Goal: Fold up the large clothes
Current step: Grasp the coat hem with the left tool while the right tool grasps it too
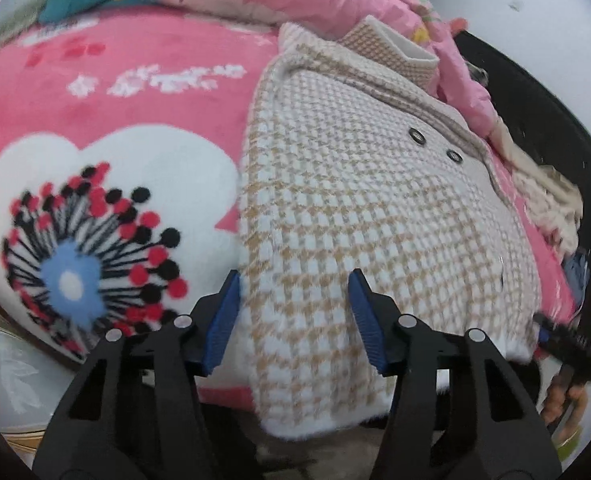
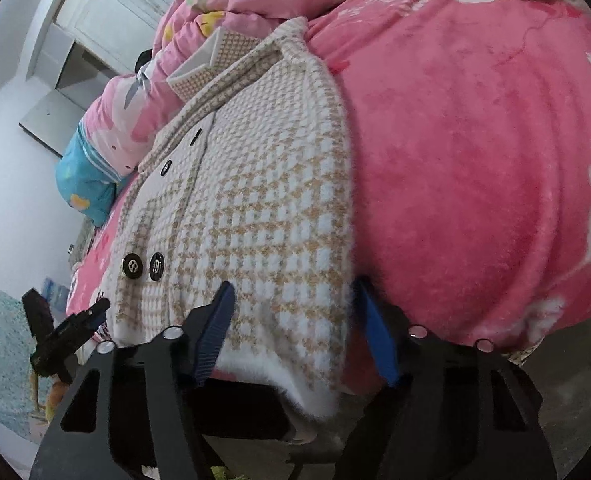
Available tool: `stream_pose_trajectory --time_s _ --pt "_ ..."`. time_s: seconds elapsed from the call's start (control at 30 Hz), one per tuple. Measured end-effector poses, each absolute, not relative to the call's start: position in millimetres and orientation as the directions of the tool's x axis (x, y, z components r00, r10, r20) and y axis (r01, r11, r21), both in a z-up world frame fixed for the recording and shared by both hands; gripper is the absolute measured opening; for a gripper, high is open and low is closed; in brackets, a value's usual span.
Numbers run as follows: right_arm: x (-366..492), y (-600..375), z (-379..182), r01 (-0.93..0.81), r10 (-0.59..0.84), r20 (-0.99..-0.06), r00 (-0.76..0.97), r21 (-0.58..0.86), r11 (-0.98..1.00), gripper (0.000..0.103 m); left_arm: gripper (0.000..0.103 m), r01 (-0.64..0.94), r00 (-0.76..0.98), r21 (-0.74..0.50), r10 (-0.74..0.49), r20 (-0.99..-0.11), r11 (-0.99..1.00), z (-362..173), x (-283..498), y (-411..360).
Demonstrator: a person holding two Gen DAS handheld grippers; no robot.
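Observation:
A beige-and-white houndstooth coat (image 1: 359, 208) with dark buttons lies flat on a pink fleece blanket (image 1: 143, 92), its hem at the bed's near edge. My left gripper (image 1: 295, 316) stands open over the hem's left corner. One blue pad (image 1: 225, 320) sits at the coat's side edge and the other rests on the cloth, which lies unbunched between them. In the right wrist view the coat (image 2: 255, 208) runs away from me. My right gripper (image 2: 295, 328) is open astride the hem's right corner. Each view catches the other gripper at the hem's far end.
A rumpled pink quilt (image 2: 231, 4) and a blue patterned pillow (image 2: 83, 188) are heaped by the coat's collar. More clothes (image 1: 551, 200) lie beside the coat. A white cabinet (image 2: 95, 12) stands against the wall. Grey floor (image 2: 567, 372) shows below the bed edge.

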State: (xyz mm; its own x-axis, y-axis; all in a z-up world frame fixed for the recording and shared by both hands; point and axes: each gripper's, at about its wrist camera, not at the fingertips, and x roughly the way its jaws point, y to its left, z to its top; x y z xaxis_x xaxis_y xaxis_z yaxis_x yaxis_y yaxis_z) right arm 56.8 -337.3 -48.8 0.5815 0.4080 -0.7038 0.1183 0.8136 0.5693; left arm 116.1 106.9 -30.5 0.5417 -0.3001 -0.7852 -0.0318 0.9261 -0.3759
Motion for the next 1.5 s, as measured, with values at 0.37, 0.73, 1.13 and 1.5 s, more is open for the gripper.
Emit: stream_pose_trajectory --time_s 0.37,0.73,1.13,1.5 --pt "52 -339 -60 0.108 0.478 -0.685 0.549 0.626 0.773 0.038 0.046 -0.037 0.504 -0.531 -0.443 -0.742 0.847 -37 95 111" --pt "51 -342 -76 0.135 0.509 -0.664 0.548 0.671 0.729 0.033 0.045 -0.128 0.443 -0.561 -0.459 -0.770 0.818 -63 91 112" --pt "52 -319 -52 0.066 0.466 -0.696 0.546 0.590 0.805 0.008 0.010 -0.052 0.493 -0.391 -0.317 -0.810 0.919 -29 81 81" --pt "22 -334 66 -0.072 0.401 -0.598 0.694 0.497 0.865 0.007 0.007 0.123 0.642 -0.263 -0.279 -0.715 0.957 74 41 83"
